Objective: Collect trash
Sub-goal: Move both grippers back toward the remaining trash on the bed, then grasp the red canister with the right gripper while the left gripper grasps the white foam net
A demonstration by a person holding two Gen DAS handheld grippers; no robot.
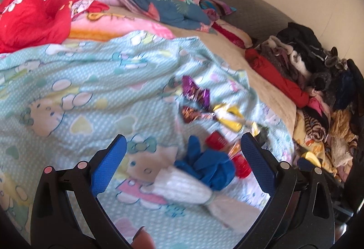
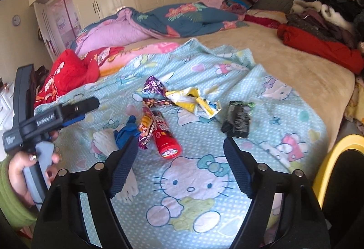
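Trash lies scattered in a loose cluster on the pale blue cartoon-cat blanket [image 2: 195,180] spread over the bed: a purple foil wrapper [image 2: 154,86], a torn yellow packet [image 2: 193,101], a crumpled black-and-green bag [image 2: 237,118], a red tube [image 2: 166,137] lying on its side, a blue glove [image 2: 127,133] and a white foam net [image 2: 107,142] just beside it. Both grippers hover above this litter, tilted downward. The left gripper [image 1: 182,167] has its jaws spread wide, with the glove and foam net seen between them but not pinched. The right gripper [image 2: 180,167] also stands open over bare blanket, holding nothing. A yellow bin rim [image 2: 334,158] shows at the bed's edge, and heaped clothes [image 2: 323,21] sit near the headboard.
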